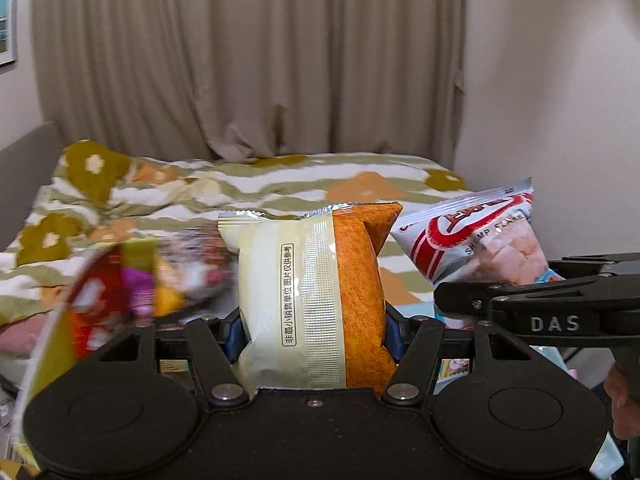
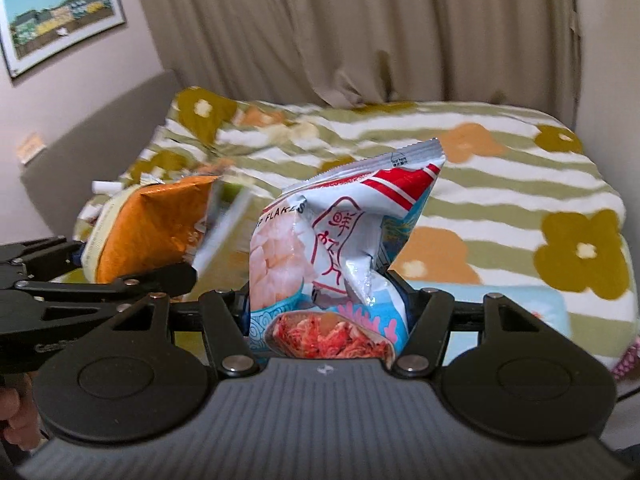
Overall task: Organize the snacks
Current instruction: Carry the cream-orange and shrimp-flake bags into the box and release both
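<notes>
My left gripper (image 1: 314, 332) is shut on a cream and orange snack packet (image 1: 312, 300), held upright in the air; the packet also shows in the right wrist view (image 2: 148, 232). My right gripper (image 2: 324, 312) is shut on a white, red and blue shrimp flakes bag (image 2: 332, 256), also held up; the bag shows in the left wrist view (image 1: 480, 236) to the right of the left gripper. The two grippers are side by side above the bed. A blurred red and yellow snack bag (image 1: 116, 292) is at the left of the left wrist view.
A bed with a green-striped flower blanket (image 2: 500, 184) lies ahead. Beige curtains (image 1: 248, 60) hang behind it. A grey headboard (image 2: 100, 148) and a framed picture (image 2: 60, 12) are at the left. A light blue item (image 2: 516, 308) lies on the bed's near right.
</notes>
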Tool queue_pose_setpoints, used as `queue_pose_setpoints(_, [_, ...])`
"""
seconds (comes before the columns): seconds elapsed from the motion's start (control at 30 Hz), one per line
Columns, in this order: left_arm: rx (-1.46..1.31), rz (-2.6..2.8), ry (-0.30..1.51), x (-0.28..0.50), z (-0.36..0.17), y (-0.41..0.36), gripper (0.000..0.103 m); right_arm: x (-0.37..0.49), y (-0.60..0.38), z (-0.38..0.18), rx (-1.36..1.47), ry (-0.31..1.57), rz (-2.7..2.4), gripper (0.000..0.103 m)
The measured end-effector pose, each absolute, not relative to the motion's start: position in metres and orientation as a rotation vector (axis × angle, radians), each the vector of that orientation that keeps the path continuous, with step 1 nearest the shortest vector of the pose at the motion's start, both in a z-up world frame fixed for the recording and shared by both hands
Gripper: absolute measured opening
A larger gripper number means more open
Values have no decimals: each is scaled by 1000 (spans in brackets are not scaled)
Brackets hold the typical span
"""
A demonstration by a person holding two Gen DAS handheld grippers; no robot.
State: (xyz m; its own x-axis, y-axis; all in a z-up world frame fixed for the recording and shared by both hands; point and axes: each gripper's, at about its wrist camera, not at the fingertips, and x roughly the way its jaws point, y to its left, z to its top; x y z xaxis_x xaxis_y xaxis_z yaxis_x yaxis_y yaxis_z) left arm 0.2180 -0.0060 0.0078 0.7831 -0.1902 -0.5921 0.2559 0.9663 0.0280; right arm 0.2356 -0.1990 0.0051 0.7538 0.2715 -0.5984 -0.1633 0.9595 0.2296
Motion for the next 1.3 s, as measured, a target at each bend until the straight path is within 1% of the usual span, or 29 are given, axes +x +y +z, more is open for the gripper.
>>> queue_pose_setpoints(0.17, [75, -170, 601, 209, 22, 48, 67, 229, -143, 28, 163, 637, 299, 76])
queue_pose_setpoints(0.33, [34, -112, 601, 204, 26, 97, 67, 231, -95, 37, 181, 651, 329, 76])
queue_pose_setpoints(0.53, [-5, -75, 639, 209, 17, 148, 67, 236, -45, 42, 158, 664, 339, 76])
queue_pose_setpoints(0.7, [3, -94, 703, 229, -4, 178, 68, 242, -11, 39, 149, 684, 326, 76])
queue_pose_setpoints(0.77, [-2, -112, 735, 236, -14, 187, 76, 244, 0, 36, 149, 694, 315, 76])
queue_pose_setpoints(0.8, [-9, -128, 751, 238, -18, 192, 91, 245, 6, 34, 148, 699, 307, 76])
queue_pose_setpoints(0.83, [-18, -143, 757, 237, -21, 196, 102, 245, 12, 33, 147, 702, 300, 76])
queue_pose_setpoints(1.1, [-39, -215, 780, 224, -30, 211, 103, 243, 34, 20, 163, 735, 216, 76])
queue_pose_setpoints(1.3, [-84, -192, 734, 219, -23, 223, 103, 242, 37, 17, 162, 762, 182, 78])
